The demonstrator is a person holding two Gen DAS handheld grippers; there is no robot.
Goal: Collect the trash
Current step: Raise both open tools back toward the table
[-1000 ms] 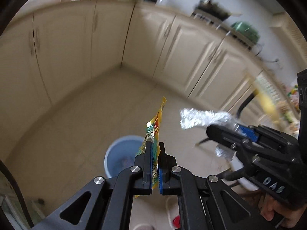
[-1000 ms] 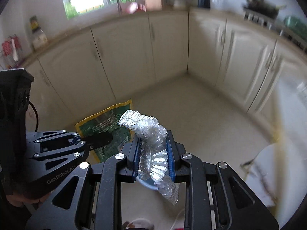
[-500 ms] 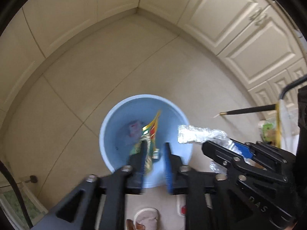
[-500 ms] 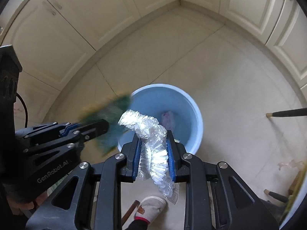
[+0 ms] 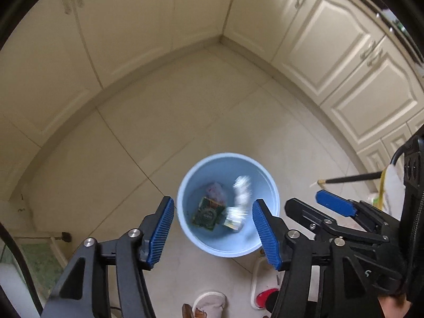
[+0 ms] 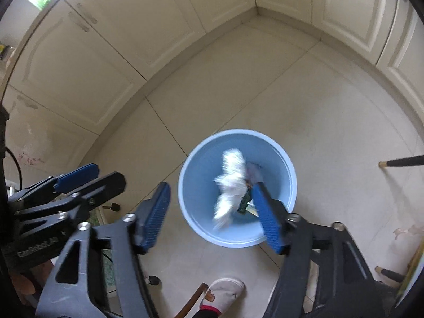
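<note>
A light blue bin (image 5: 267, 185) stands on the tiled floor below both grippers; it also shows in the right wrist view (image 6: 287, 164). The green and yellow snack wrapper (image 5: 208, 213) lies at its bottom beside a pink scrap (image 5: 216, 189). The crumpled clear plastic (image 5: 241, 198) is blurred inside the bin's mouth, falling; it also shows in the right wrist view (image 6: 230, 185). My left gripper (image 5: 213, 234) is open and empty above the bin. My right gripper (image 6: 210, 213) is open and empty above the bin.
Cream cabinets line the far walls and meet in a corner (image 5: 221, 35). A dark stick with a pale tip (image 6: 402, 161) reaches in from the right. The person's slippered foot (image 6: 225, 291) stands just in front of the bin.
Both grippers tilted down over the bin and opened. The wrapper dropped from the left gripper to the bin's bottom. The plastic left the right gripper and is falling in.
</note>
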